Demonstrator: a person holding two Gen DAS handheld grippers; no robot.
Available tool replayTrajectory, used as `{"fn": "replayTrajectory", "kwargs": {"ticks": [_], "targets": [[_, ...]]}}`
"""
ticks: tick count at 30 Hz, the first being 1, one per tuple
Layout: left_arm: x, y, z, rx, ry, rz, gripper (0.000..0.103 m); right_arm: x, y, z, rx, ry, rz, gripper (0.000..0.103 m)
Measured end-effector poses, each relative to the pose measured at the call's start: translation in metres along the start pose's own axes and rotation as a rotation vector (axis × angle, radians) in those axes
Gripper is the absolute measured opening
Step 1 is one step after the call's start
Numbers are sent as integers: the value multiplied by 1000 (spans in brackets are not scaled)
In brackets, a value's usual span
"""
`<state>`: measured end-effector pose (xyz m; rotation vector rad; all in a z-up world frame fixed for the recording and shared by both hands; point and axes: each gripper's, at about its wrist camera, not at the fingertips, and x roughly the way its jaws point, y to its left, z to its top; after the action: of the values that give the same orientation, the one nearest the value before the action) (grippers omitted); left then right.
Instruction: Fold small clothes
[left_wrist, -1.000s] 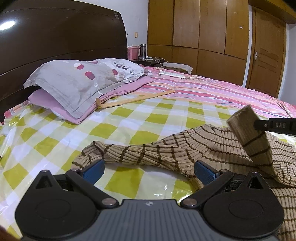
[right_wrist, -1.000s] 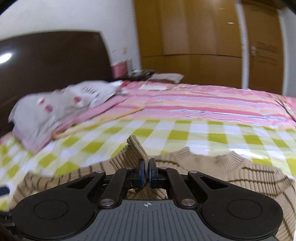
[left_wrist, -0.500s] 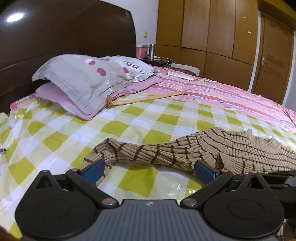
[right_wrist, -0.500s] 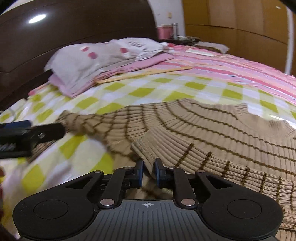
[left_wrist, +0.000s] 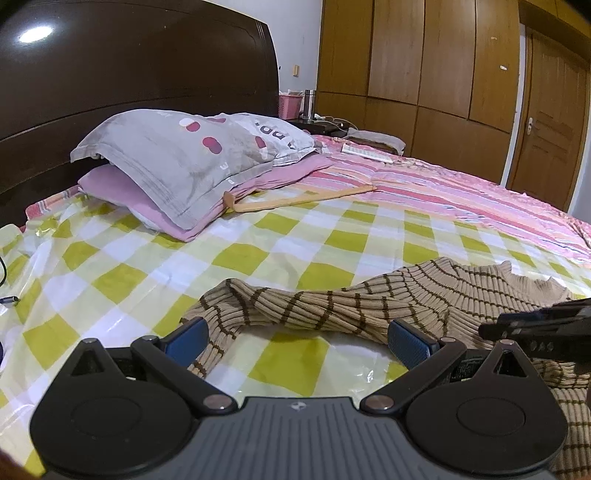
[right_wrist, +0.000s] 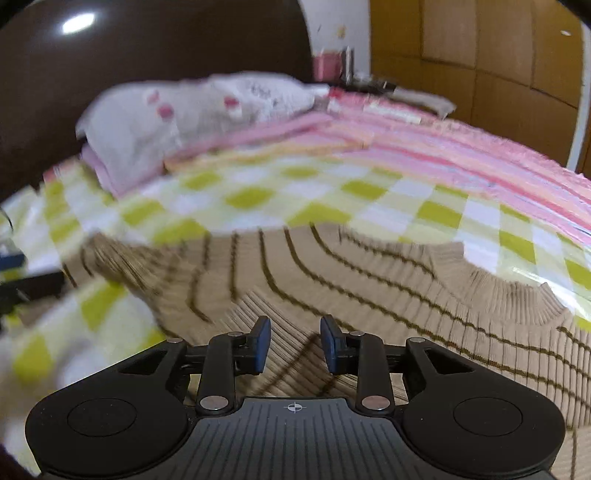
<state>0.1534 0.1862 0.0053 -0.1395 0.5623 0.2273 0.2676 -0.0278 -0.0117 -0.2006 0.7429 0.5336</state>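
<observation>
One garment on the bed: a tan ribbed sweater (left_wrist: 424, 295) with thin brown stripes, spread over the yellow-and-white checked sheet (left_wrist: 258, 258) in the lower right of the left wrist view. Its near sleeve (left_wrist: 280, 302) trails left across the sheet and ends in a loosely twisted cuff at lower centre.

Left gripper (left_wrist: 295, 338): jaws wide open, nothing between the pads. It hangs low over the sheet with the sleeve just past the tips, the left pad close to the cuff; contact cannot be confirmed. Judged reason: staged to take the sleeve for the next fold.

Right gripper (right_wrist: 294, 345): jaws opening, with a clear gap between the blue pads (right_wrist: 261, 343). Sweater fabric lies under and beyond the tips, but no cloth is pinched. The frame is motion-blurred, so whether the tips brush the knit is uncertain. In the left wrist view it enters as a dark bar at the right edge (left_wrist: 535, 325), low over the body of the sweater. Judged reason: releasing fabric onto the torso, consistent with a sleeve laid inward.

Background, upper left: grey spotted pillow (left_wrist: 192, 155) on a pink one, against the dark headboard (left_wrist: 129, 74). Well apart from the work.

Fold judged early; near sleeve still unfolded.
</observation>
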Motion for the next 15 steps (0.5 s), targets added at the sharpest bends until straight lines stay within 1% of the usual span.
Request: {"fn": "replayTrajectory", "kwargs": {"ticks": [2, 4, 5, 7, 9, 11, 15], "targets": [[1, 1, 0, -3, 1, 2, 103, 11, -4, -2, -30, 43, 22, 33], [3, 2, 1, -5, 5, 2, 103, 12, -5, -3, -45, 49, 38, 34], [4, 2, 0, -4, 7, 2, 103, 12, -5, -2, -47, 60, 48, 32], [6, 1, 0, 1, 12, 3, 103, 12, -5, -1, -43, 84, 76, 15], [6, 0, -1, 2, 15, 0, 103, 11, -5, 0, -40, 100, 88, 10], [4, -1, -1, 9, 10, -2, 103, 6, -5, 1, -34, 89, 70, 9], [1, 0, 0, 12, -7, 3, 103, -8, -12, 10, 21, 11, 18, 8]]}}
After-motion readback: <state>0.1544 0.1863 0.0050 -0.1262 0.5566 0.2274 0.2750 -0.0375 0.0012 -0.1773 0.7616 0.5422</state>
